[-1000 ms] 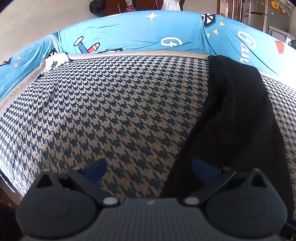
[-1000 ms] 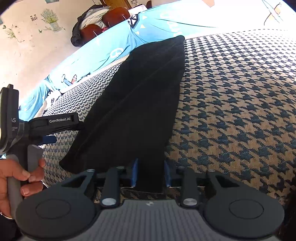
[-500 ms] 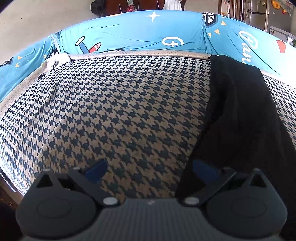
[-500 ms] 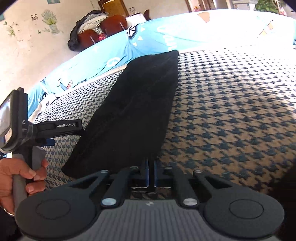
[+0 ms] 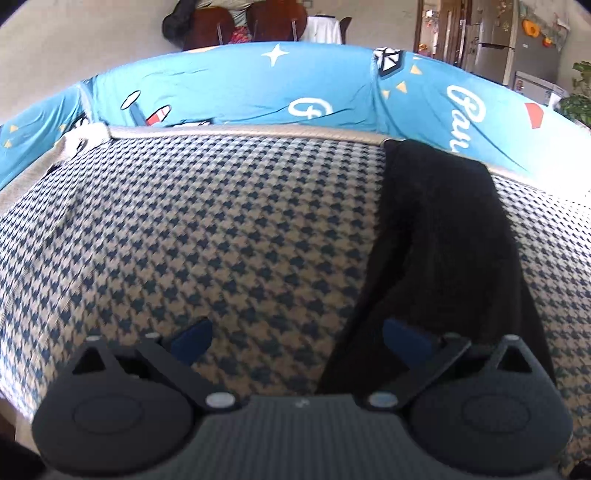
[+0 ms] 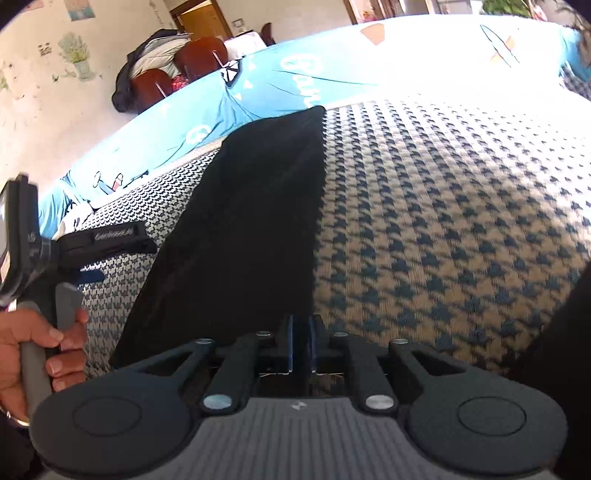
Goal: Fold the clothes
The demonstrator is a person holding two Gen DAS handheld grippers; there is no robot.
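A long black garment [image 5: 443,240] lies lengthwise on the houndstooth cover [image 5: 203,240], reaching its far edge. In the right wrist view the garment [image 6: 251,221] runs from the far edge down to my right gripper [image 6: 301,339], which is shut on its near end, with black cloth pinched between the blue pads. My left gripper [image 5: 297,334] is open and hovers over the cover, its right pad above the garment's left border. From the right wrist view, the left gripper [image 6: 123,260] shows at the left, held by a hand [image 6: 37,350].
A blue printed sheet [image 5: 258,92] rises behind the houndstooth cover [image 6: 443,221]. Brown chairs [image 5: 251,18] with clothes heaped on them stand against the wall beyond. A fridge [image 5: 517,37] and a plant are at the far right.
The right jaws closed on the garment's near end and the gripper rose slightly. The garment's near left border shifted right in the left wrist view. The left gripper stayed open.
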